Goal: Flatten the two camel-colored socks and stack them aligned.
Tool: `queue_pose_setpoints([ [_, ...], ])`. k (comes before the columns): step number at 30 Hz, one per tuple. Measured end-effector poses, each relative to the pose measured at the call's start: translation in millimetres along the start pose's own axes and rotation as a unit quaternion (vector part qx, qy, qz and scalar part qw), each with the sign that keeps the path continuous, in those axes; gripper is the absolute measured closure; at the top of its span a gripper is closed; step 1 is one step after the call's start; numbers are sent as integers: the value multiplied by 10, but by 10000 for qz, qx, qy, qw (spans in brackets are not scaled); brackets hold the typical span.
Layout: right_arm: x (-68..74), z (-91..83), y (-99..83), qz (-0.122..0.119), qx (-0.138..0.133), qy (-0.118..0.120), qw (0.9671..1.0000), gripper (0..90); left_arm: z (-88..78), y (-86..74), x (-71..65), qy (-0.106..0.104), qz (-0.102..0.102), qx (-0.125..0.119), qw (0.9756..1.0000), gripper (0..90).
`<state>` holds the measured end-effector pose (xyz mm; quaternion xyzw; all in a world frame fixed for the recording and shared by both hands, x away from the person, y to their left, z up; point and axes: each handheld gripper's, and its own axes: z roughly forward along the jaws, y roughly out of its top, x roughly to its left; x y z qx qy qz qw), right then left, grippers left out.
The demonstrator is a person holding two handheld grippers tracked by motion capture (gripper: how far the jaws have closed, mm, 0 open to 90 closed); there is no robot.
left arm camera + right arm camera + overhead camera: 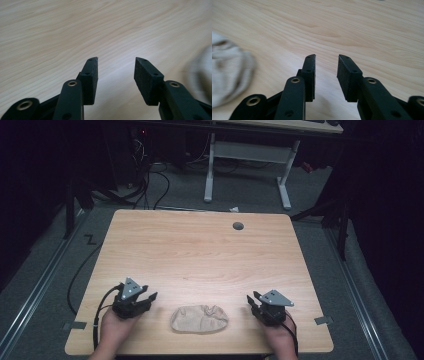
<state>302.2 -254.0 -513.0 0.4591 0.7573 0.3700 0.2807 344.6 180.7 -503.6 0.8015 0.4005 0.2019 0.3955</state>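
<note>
From above, a crumpled beige cloth (199,319) is lying near the front edge of the wooden table (200,250), its long axis running left to right, with the left gripper (148,296) and the right gripper (251,299) sitting well apart on either side of it — to my eye a hands-off pause, so the next move is calling for both to close in on its ends. Along the left gripper (115,72), the jaws are standing wide and gripping nothing, the cloth (202,72) blurring at the right edge. Along the right gripper (326,75), the jaws are gaping empty too — the cloth (229,72) is lying off to its left.
</note>
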Motion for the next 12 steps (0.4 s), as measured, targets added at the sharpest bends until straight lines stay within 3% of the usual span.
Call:
queue_pose_setpoints([
  [1, 0, 0, 0, 0, 0, 0, 10000, 674, 17, -27, 107, 89, -154, 63, 9998, 545],
  [4, -161, 29, -49, 199, 82, -138, 9997, 671, 17, -100, 355, 101, -767, 82, 9970, 551],
  [8, -275, 49, -87, 434, 163, -173, 9988, 672, -39, -106, 385, 175, -753, 23, 9970, 556],
  [12, -227, 94, -46, 382, 204, -76, 9990, 672, -74, -121, 344, 156, -630, 80, 9979, 558],
])
